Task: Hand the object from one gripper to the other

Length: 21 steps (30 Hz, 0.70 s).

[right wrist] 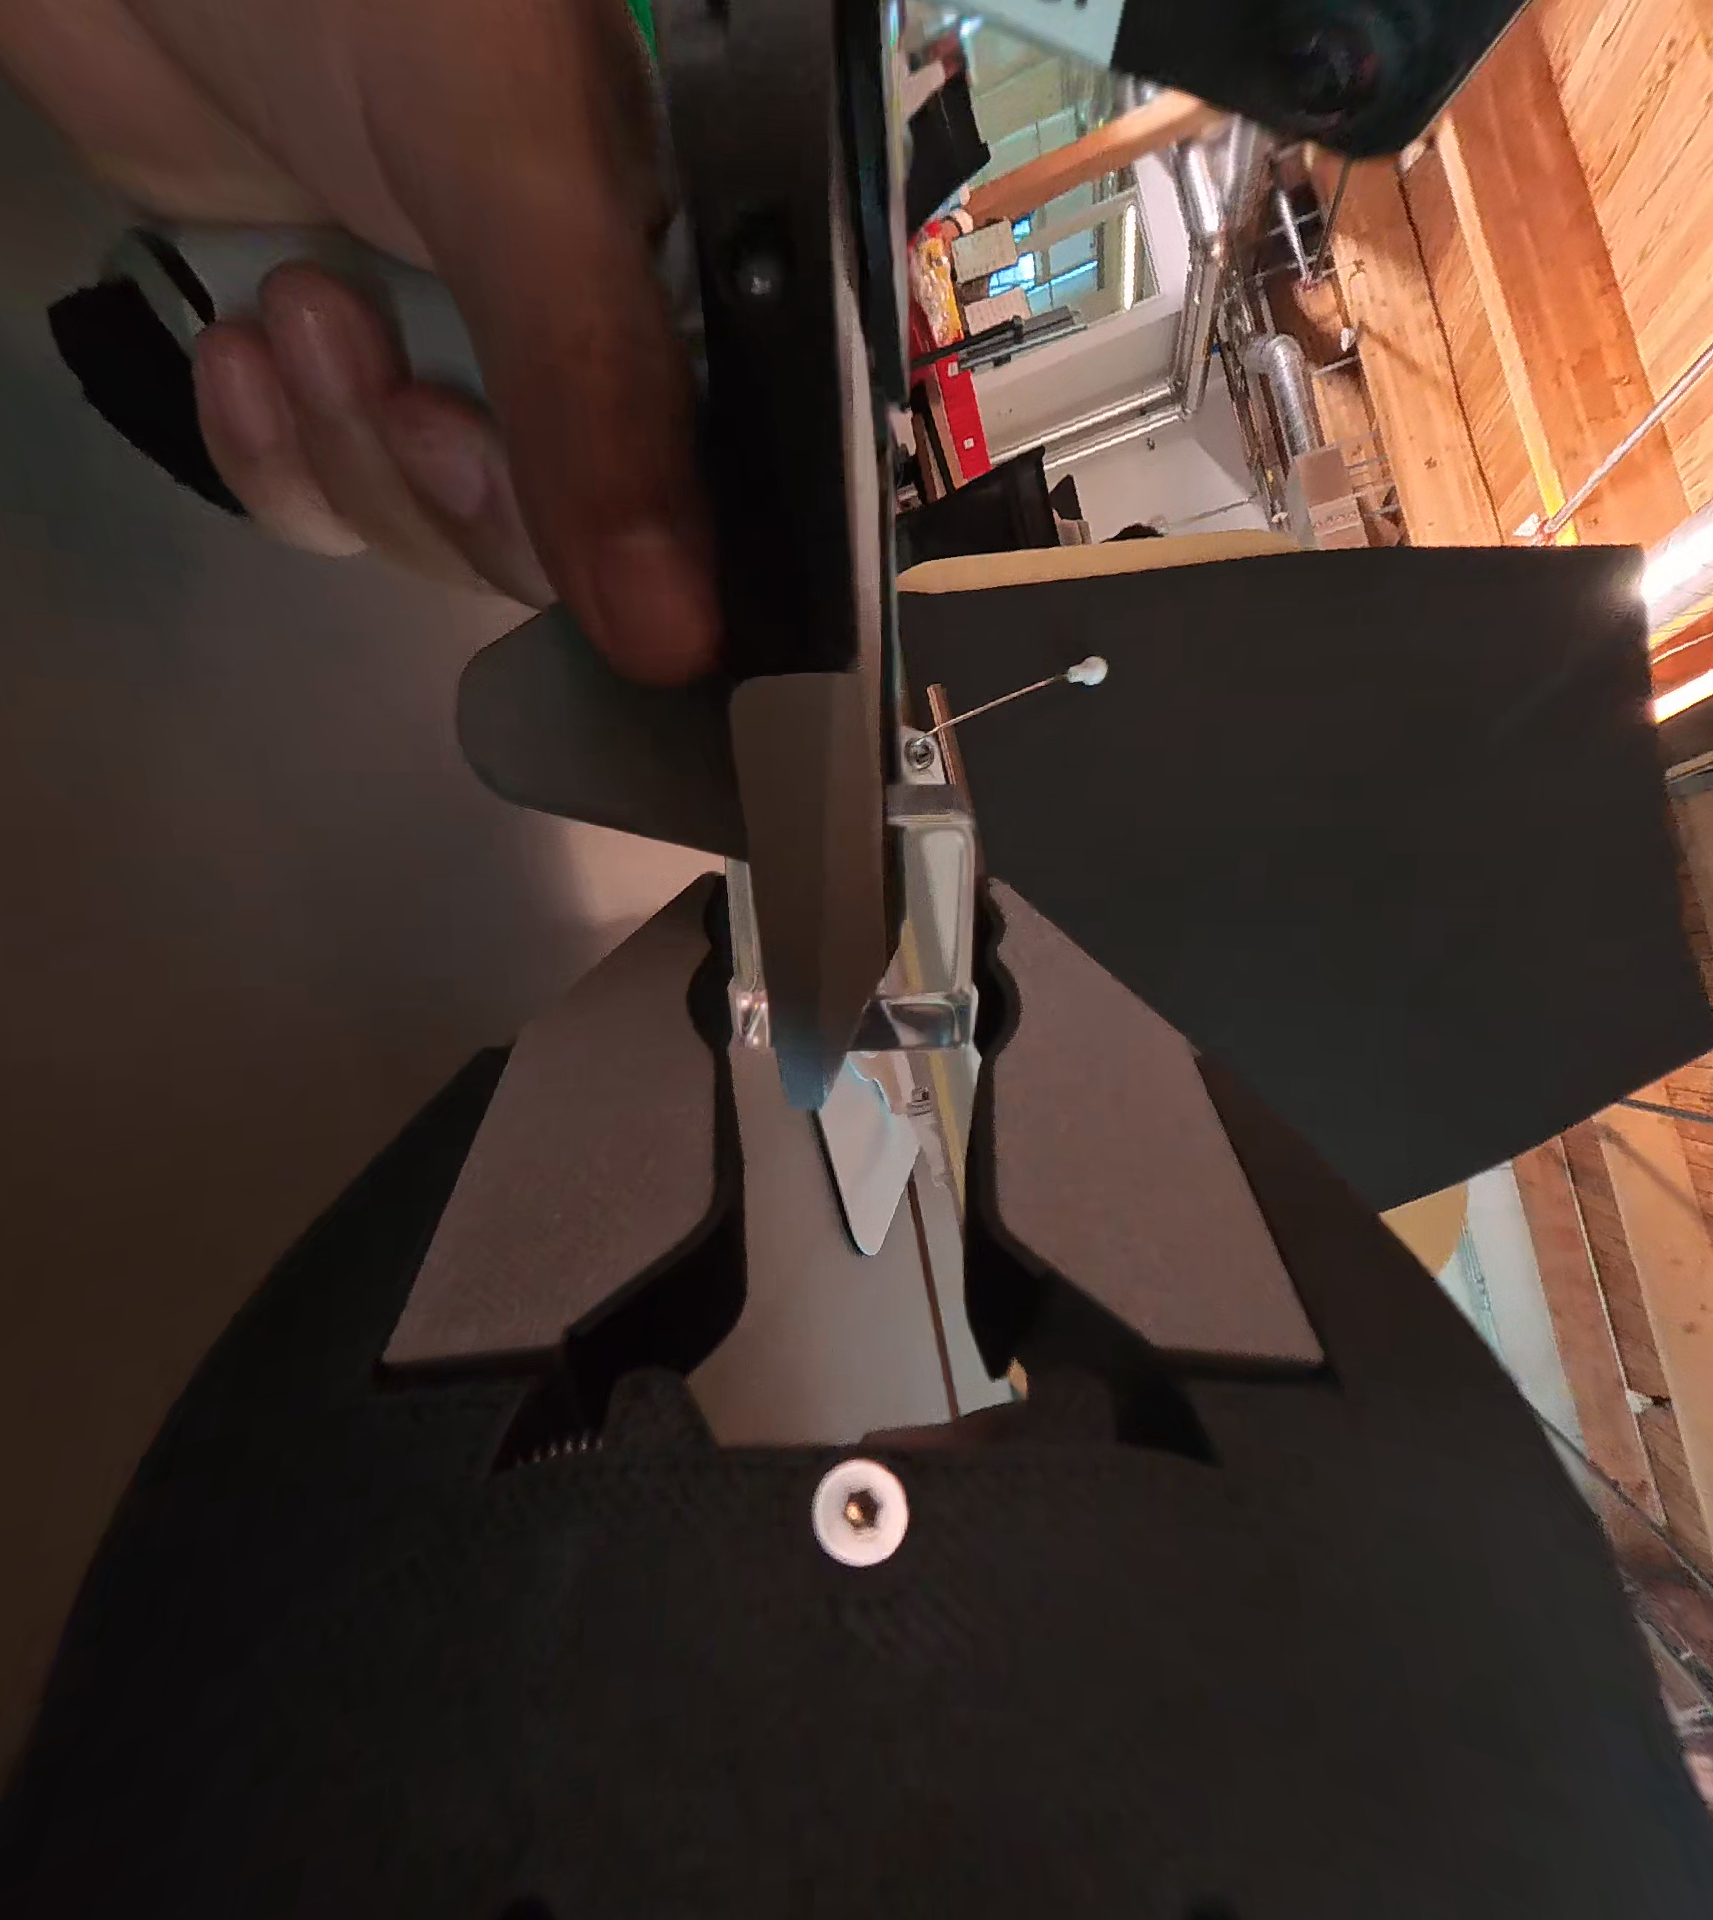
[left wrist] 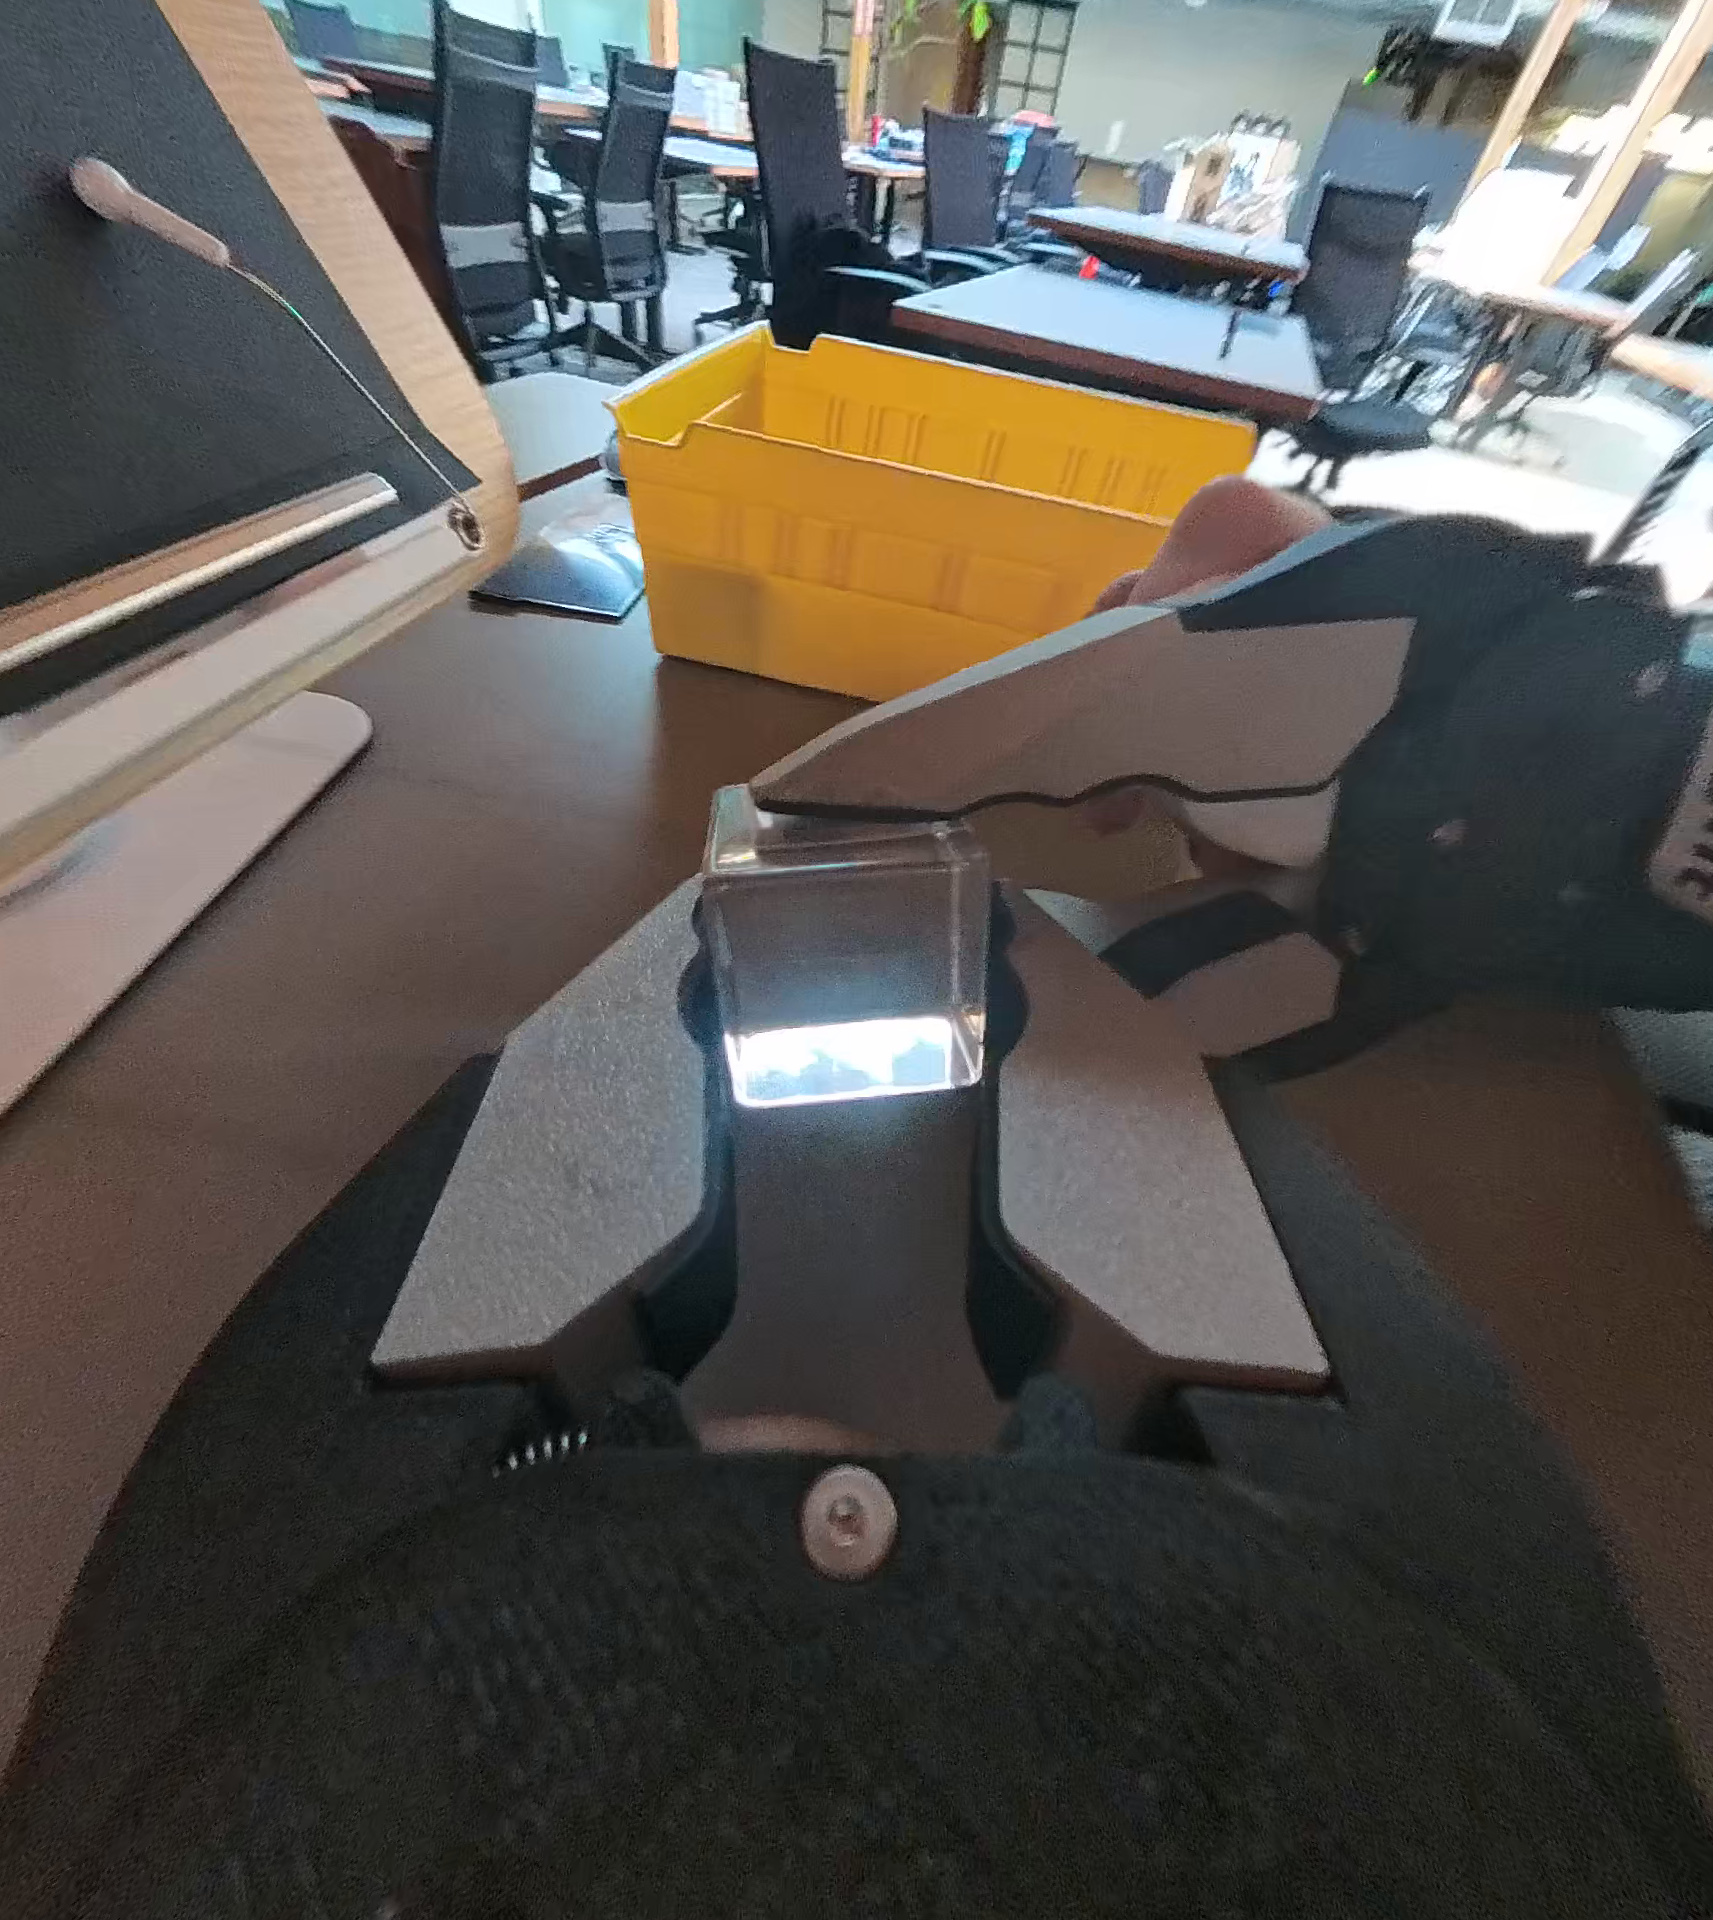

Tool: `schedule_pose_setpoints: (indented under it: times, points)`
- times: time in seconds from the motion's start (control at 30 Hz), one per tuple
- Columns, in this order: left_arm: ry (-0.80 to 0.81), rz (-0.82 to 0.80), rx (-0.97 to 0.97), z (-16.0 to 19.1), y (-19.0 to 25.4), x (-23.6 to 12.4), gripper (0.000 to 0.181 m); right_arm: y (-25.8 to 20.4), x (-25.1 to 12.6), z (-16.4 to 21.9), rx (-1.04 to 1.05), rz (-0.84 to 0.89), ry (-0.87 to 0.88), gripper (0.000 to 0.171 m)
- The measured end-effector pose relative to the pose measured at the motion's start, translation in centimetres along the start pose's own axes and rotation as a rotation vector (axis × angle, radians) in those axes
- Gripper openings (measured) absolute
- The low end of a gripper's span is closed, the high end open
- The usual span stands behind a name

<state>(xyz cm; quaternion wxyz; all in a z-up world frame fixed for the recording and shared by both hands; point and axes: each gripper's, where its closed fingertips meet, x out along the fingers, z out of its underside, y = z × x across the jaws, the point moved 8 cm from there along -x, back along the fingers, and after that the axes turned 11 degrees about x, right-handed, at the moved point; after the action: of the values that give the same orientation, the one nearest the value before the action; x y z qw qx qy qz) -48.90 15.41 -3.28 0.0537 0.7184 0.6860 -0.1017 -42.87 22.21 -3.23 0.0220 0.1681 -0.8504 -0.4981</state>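
Note:
A clear glass-like cube (left wrist: 847, 966) is held above the brown table (left wrist: 478, 831). My left gripper (left wrist: 847, 961) is shut on it, one finger on each side. My right gripper comes in from the right. Its upper finger (left wrist: 1039, 717) lies on the cube's top, and its lower finger reaches under the cube, mostly hidden. In the right wrist view, rolled sideways, my right gripper (right wrist: 852, 935) is shut on the cube (right wrist: 935, 914). One finger (right wrist: 810, 883) of the left gripper crosses in front of the cube. A hand (right wrist: 519, 364) holds the left gripper.
A yellow plastic bin (left wrist: 831, 582) stands on the table just beyond the cube. A wooden-framed black board on a stand (left wrist: 104, 364) rises at the left, its base (left wrist: 104, 883) on the table. Office chairs (left wrist: 800, 156) and desks fill the background. My two grippers' fingertips are within a few centimetres of each other.

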Motion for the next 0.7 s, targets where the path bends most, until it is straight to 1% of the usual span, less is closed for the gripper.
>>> schedule_pose_setpoints:
  times: [0.07, 0.13, 0.2, 0.27, 0.37, 0.43, 0.5, 0.57, 0.63, 0.67, 0.7]
  points:
    - [-0.023, -0.059, 0.081, 0.1, -0.1, -0.1, 0.047, 0.1, 0.0, 0.2, 0.030, -0.008, -0.003, 0.044]
    - [-0.046, -0.166, 0.202, -0.1, -0.4, -0.4, 0.046, 0.6, -0.2, 0.7, 0.106, -0.032, 0.004, 0.044]
    - [-0.051, -0.298, 0.342, -0.6, -0.8, -1.1, 0.046, 1.5, -0.2, 1.6, 0.225, -0.074, -0.012, 0.048]
    - [-0.079, -0.463, 0.542, -1.0, -1.1, -1.9, 0.046, 2.3, -0.2, 2.6, 0.400, -0.155, -0.019, 0.044]
    - [-0.135, -0.654, 0.914, -1.4, -0.5, -2.5, 0.046, 3.7, -0.2, 3.6, 0.729, -0.297, 0.021, 0.053]
    - [-0.158, -0.690, 1.107, -1.3, 0.4, -2.1, 0.045, 4.3, -0.4, 3.6, 0.919, -0.408, 0.087, 0.056]
    - [-0.156, -0.665, 1.199, -1.1, 1.5, -1.5, 0.046, 4.6, -0.6, 3.2, 1.052, -0.495, 0.173, 0.067]
    - [-0.138, -0.650, 1.282, -1.1, 2.4, -1.1, 0.046, 4.8, -0.9, 2.5, 1.136, -0.575, 0.247, 0.074]
    - [-0.086, -0.623, 1.367, -1.0, 3.3, -1.0, 0.046, 4.6, -1.2, 2.0, 1.198, -0.675, 0.302, 0.078]
    - [-0.046, -0.612, 1.398, -1.1, 3.9, -1.0, 0.046, 4.4, -1.3, 1.8, 1.220, -0.753, 0.320, 0.077]
    - [-0.009, -0.606, 1.416, -1.3, 4.3, -1.1, 0.046, 4.0, -1.5, 1.6, 1.241, -0.859, 0.341, 0.073]
